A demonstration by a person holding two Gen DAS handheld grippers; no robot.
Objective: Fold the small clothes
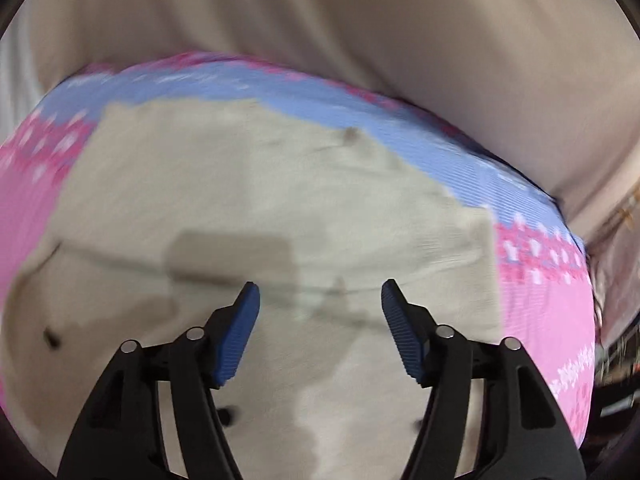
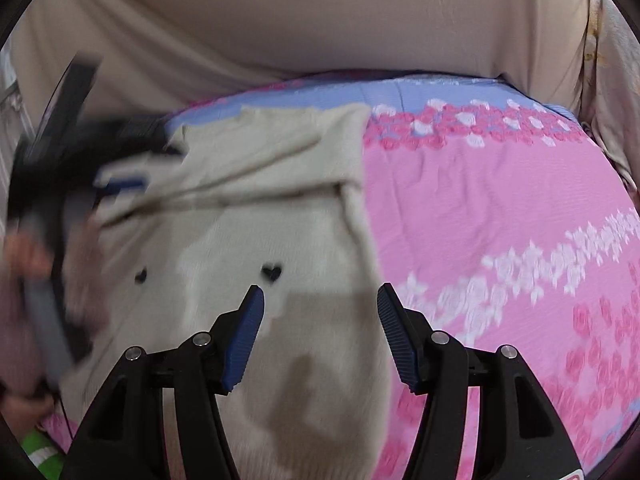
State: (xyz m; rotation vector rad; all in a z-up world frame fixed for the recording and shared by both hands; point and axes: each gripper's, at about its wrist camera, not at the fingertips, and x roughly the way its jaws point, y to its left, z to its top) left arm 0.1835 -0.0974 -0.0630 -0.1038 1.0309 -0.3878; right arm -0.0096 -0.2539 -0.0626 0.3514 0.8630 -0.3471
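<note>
Black hinged linkages with silver pins, tipped by ribbed blue pads (image 2: 244, 336), nearest the lens in both wrist views

Right gripper (image 2: 320, 334) spread wide, nothing between the pads, poised above the right margin of the cream garment (image 2: 280, 240); contact with the cloth not clear

Left gripper (image 1: 320, 334) likewise spread wide and empty, over the middle of the cream garment (image 1: 260, 208); in the right wrist view only a blurred black shape with a blue flash at the garment's far-left corner (image 2: 120, 182), its fingers unreadable there, with a smeared hand (image 2: 24, 264) low at the left edge

Cream garment of soft, fuzzy knit, roughly rectangular, laid flat on the bedsheet (image 2: 480, 208); small black heart motifs (image 2: 272, 272) scattered over it; upper part doubled over into a thick band with a long diagonal crease, right edge rolled into a rounded hem; darker shadow patches across the near part

Bedsheet of thin, finely ribbed cotton, pink with bands of white and deep-pink roses, blue strip along the far side

Beige draped fabric (image 2: 320, 20) rising behind the sheet, smooth, with long slack folds

Green-and-white scrap (image 2: 40, 450) at the bottom-left corner, kind not clear
</note>
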